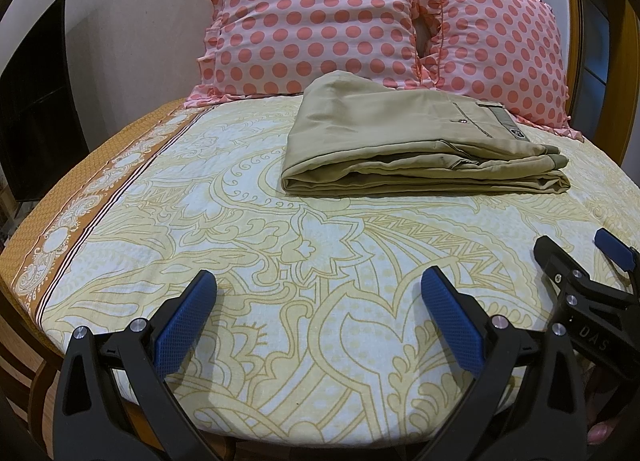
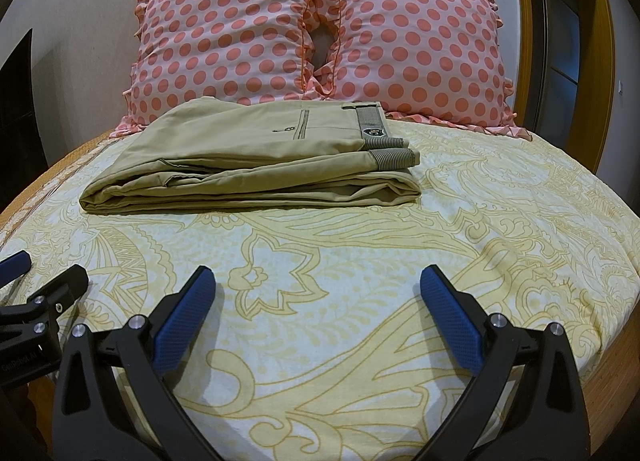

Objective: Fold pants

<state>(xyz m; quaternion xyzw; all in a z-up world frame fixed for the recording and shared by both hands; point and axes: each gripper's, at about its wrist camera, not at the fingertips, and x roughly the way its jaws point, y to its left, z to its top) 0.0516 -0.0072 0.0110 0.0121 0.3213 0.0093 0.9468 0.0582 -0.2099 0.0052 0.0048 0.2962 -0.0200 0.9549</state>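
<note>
The khaki pants [image 1: 416, 141] lie folded into a flat, layered rectangle on the bed, waistband and back pocket on top, the stacked fold edges facing the cameras. They sit well ahead of both sets of jaws, touched by neither: in the left wrist view they lie ahead and toward the right finger's side, in the right wrist view [image 2: 256, 165] ahead and toward the left finger's side. The left gripper [image 1: 320, 293] hangs over the near part of the bed with its jaws spread wide apart, nothing between the blue pads [image 1: 448, 313]. The right gripper [image 2: 316, 293] is likewise held with its jaws wide apart and empty, just beside the left one; each shows at the edge of the other's view. Under both lies the bedsheet [image 1: 248, 245], pale with a yellow paisley print and an orange-brown border off to the left. Beyond the pants, two pink pillows [image 2: 360, 37] with coral dots and ruffled edges stand side by side against the wall.
</note>
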